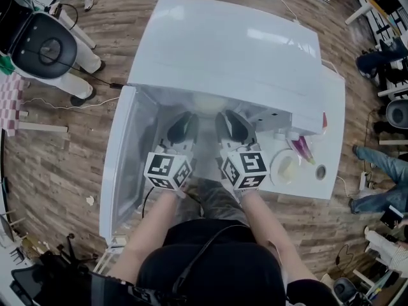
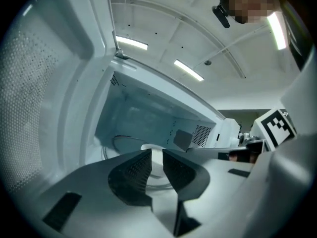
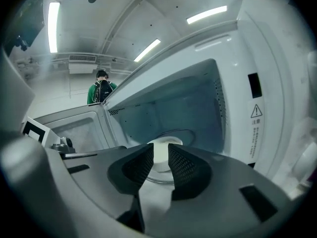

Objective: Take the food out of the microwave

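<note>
Two black tongs, left (image 2: 157,155) and right (image 3: 161,150), each slightly spread and pinching nothing, point into the white microwave (image 1: 223,50), whose door hangs open. Its pale round food bowl (image 3: 166,144) sits mid-turntable (image 2: 124,148), deep in the cavity. I judge that gaps this narrow could shove the bowl backward. Uneven side grips could tip it and spill the food at the sill.

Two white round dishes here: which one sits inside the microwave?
The white dish on the glass turntable. The other dish stands outside on the table, right of the microwave.
</note>
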Tool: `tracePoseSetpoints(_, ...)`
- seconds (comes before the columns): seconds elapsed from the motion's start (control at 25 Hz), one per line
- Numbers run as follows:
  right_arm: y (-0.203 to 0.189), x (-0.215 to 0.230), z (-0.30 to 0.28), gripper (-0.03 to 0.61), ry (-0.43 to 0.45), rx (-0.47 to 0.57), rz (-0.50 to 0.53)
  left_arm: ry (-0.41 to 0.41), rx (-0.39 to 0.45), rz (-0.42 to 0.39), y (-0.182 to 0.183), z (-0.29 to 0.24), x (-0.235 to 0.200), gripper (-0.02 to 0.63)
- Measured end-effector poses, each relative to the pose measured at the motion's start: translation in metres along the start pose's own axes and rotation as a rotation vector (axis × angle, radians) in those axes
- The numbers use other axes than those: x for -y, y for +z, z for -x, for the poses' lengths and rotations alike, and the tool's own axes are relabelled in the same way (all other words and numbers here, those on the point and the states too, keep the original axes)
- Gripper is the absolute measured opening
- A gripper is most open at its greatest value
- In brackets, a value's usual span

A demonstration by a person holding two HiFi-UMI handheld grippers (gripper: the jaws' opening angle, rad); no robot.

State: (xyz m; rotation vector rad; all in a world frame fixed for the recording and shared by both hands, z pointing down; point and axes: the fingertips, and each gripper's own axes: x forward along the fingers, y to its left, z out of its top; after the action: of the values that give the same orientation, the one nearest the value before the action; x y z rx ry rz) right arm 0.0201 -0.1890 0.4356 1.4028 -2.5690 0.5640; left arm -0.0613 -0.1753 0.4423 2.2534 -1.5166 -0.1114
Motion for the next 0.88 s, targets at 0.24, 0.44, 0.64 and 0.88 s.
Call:
tracePoseSetpoints(0.24, 0.003, 0.014, -0.014, 0.130, -0.055, -0.015, -0.013, 0.017, 0.001, 0.022, 0.003, -0.013, -0.008, 0.104)
tracePoseSetpoints(0.44, -0.001, 0.022, -0.025, 0.155, -0.077, -0.041, -0.041, 0.040, 0.002, 0.017, 0.007, -0.025, -0.014, 0.138)
tracePoseSetpoints(0.64, -0.006, 0.027, -0.037, 0.158, -0.081, -0.071, -0.068, 0.039, -0.013, 0.045, 0.004, -0.035, -0.023, 0.152)
tracePoseSetpoints(0.88, -0.007, 0.032, -0.045, 0.168, -0.086, -0.089, -0.115, 0.030, -0.026, 0.060, 0.005, -0.047, -0.023, 0.152)
